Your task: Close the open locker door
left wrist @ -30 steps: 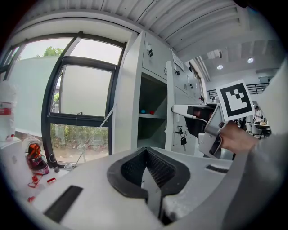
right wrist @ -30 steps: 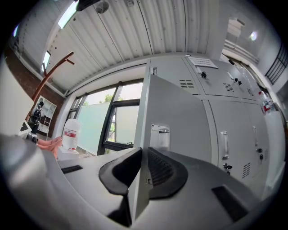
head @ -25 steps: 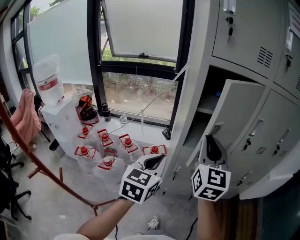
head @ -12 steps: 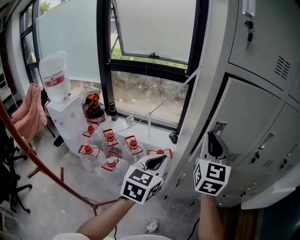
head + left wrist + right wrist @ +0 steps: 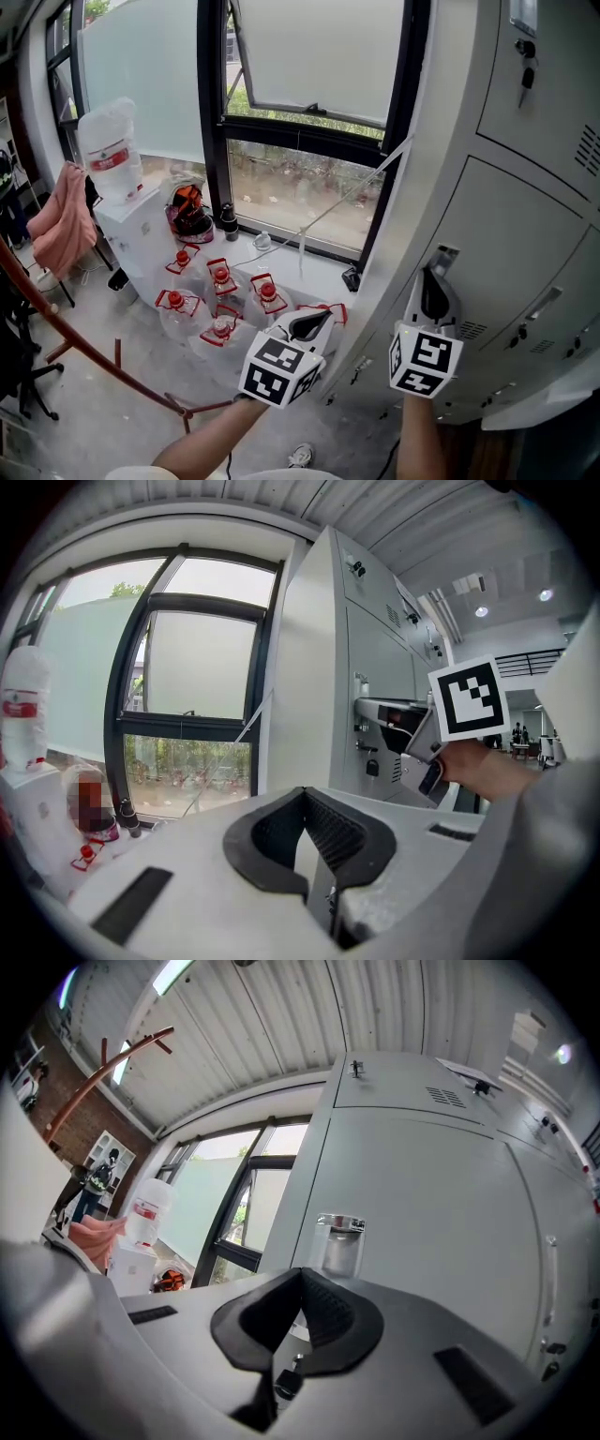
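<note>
The grey locker door (image 5: 506,272) lies about flush with the cabinet front, with no gap showing inside. My right gripper (image 5: 433,284) is shut and empty, its tip on or very near the door just below the small metal handle (image 5: 442,255). The right gripper view has that handle (image 5: 339,1241) right ahead of the jaws (image 5: 302,1274), with the door face (image 5: 422,1194) filling the frame. My left gripper (image 5: 315,324) is shut and empty, hanging left of the cabinet's side wall (image 5: 305,677). Past its jaws (image 5: 302,794), the left gripper view catches the right gripper (image 5: 427,761) at the door.
Several water bottles with red caps (image 5: 220,286) stand on the floor under the window (image 5: 309,112). A water dispenser (image 5: 117,169) and a pink cloth (image 5: 61,220) are at the left. A red-brown rail (image 5: 75,342) crosses the lower left. An upper locker has a key (image 5: 528,47).
The locker door has swung from wide open to shut against the cabinet. My right gripper followed it in toward the cabinet. The left gripper has barely moved.
</note>
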A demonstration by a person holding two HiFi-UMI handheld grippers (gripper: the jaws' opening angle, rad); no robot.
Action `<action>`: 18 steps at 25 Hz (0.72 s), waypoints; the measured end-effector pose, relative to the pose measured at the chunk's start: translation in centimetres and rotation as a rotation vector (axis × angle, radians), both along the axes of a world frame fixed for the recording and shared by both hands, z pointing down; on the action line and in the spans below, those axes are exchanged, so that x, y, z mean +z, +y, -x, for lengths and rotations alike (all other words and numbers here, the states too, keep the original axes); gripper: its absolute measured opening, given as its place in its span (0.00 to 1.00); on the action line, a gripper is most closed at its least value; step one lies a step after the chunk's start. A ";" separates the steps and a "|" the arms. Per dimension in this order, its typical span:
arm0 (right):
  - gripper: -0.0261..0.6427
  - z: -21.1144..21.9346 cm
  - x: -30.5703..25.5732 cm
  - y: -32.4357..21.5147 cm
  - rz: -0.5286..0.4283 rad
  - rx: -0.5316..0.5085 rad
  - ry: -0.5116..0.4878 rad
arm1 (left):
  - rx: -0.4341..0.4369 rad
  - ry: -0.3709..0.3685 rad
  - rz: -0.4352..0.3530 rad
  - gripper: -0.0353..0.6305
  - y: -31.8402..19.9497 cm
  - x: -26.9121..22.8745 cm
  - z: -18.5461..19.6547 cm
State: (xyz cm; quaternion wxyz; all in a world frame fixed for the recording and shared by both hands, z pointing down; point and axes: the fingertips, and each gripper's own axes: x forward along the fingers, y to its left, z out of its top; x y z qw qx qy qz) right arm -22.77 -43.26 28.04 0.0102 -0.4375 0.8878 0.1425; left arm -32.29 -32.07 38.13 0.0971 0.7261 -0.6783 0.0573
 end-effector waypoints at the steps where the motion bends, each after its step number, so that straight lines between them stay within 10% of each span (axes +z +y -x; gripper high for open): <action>1: 0.05 0.0 0.0 0.0 0.007 -0.010 -0.009 | 0.000 0.001 0.000 0.06 -0.3 0.0 0.0; 18: 0.05 -1.6 0.7 4.5 0.067 -0.108 0.006 | 0.047 -0.001 -0.020 0.06 2.5 -1.0 -3.1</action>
